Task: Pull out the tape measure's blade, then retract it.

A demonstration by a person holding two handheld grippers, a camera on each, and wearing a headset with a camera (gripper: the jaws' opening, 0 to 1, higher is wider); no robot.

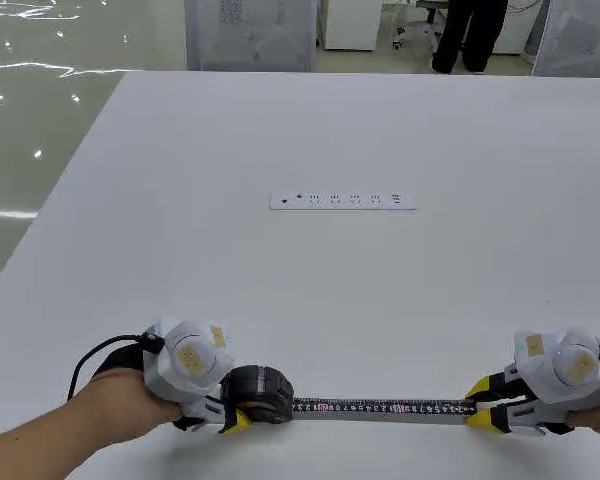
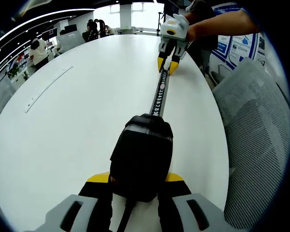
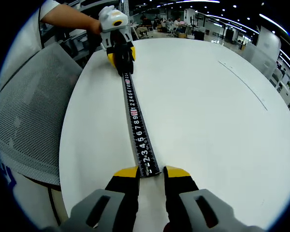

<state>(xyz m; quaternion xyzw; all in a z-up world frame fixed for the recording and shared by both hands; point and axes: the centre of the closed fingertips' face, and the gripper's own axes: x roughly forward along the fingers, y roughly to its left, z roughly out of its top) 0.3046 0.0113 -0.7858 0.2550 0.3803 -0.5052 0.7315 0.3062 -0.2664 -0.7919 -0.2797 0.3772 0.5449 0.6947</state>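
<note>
A black tape measure case (image 1: 258, 393) lies near the front edge of the white table (image 1: 380, 290), with my left gripper (image 1: 235, 417) shut on it. In the left gripper view the case (image 2: 142, 154) sits between the yellow-tipped jaws of my left gripper (image 2: 137, 180). The blade (image 1: 380, 407) runs flat along the table to my right gripper (image 1: 480, 405), which is shut on its tip. In the right gripper view the numbered blade (image 3: 135, 125) ends between the jaws of my right gripper (image 3: 151, 172) and stretches away to the left gripper (image 3: 119, 54).
A white power strip (image 1: 342, 201) lies at the table's middle. A mesh chair back (image 2: 253, 145) stands close beside the front edge. A person (image 1: 468, 35) stands beyond the far end of the table.
</note>
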